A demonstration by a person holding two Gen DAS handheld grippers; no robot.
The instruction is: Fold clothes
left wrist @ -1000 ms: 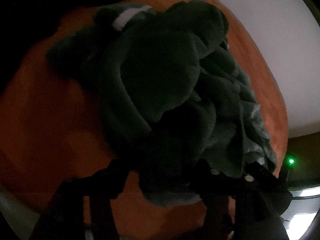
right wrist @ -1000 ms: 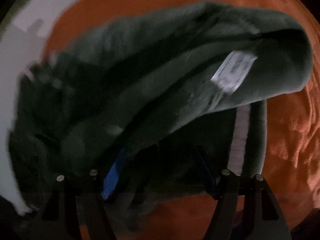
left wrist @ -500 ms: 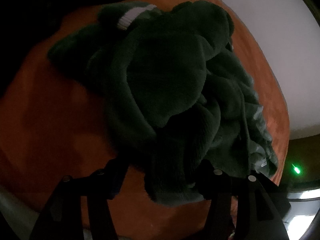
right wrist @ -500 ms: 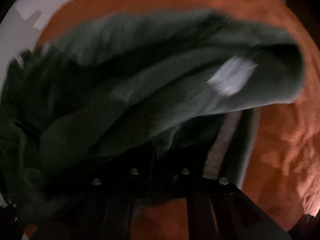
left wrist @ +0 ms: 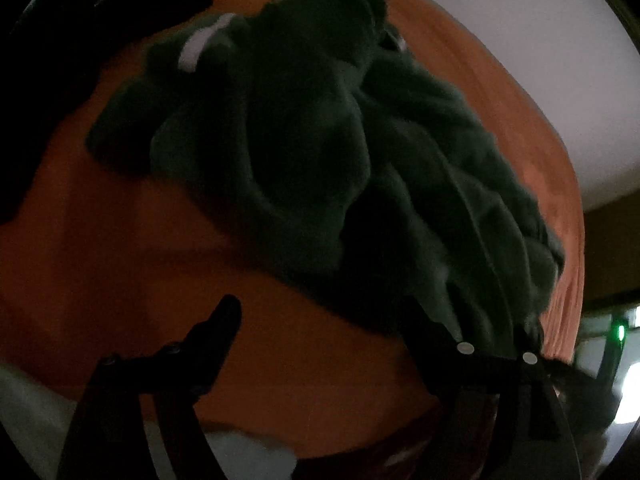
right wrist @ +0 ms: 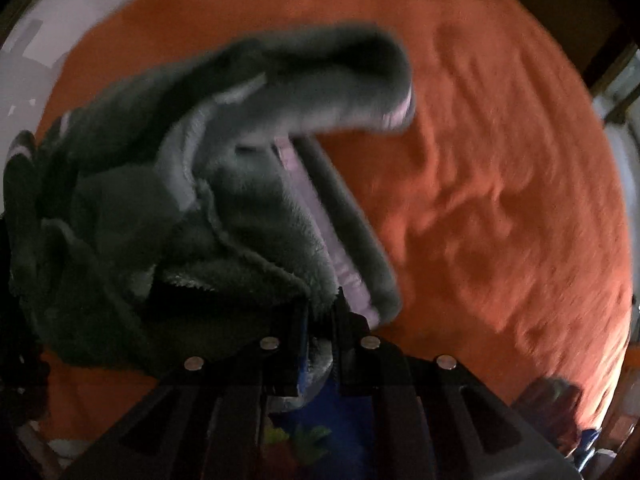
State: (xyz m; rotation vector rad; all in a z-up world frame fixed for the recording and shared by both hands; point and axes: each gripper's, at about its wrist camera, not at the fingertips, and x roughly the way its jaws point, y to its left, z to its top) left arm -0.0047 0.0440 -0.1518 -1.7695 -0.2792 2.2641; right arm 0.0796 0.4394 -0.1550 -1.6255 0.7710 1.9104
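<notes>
A dark green fleece garment (left wrist: pixel 340 152) lies crumpled on an orange blanket (left wrist: pixel 120 240), with a white cuff band (left wrist: pixel 196 44) showing at the far side. My left gripper (left wrist: pixel 324 316) hangs over the garment's near edge. Its jaws are opening, with only blanket in the gap. Its right finger (left wrist: pixel 428 328) overlaps the garment's hem. In the right wrist view my right gripper (right wrist: pixel 322 312) is shut on an edge of the same garment (right wrist: pixel 240 216), beside a pale trim strip (right wrist: pixel 320 216). The cloth stretches up and left from the pinch.
The orange blanket (right wrist: pixel 500 200) runs wide and rumpled to the right. A white surface (left wrist: pixel 540 60) borders it at the back. A black heap (left wrist: pixel 80 20) lies at the far left. A green light (left wrist: pixel 620 332) glows at the right edge. Blue patterned cloth (right wrist: pixel 332 412) shows under my right gripper.
My left gripper has widened and the hem it held has slipped out of its gap. My right gripper has shut on the garment's edge and drawn it sideways across the blanket.
</notes>
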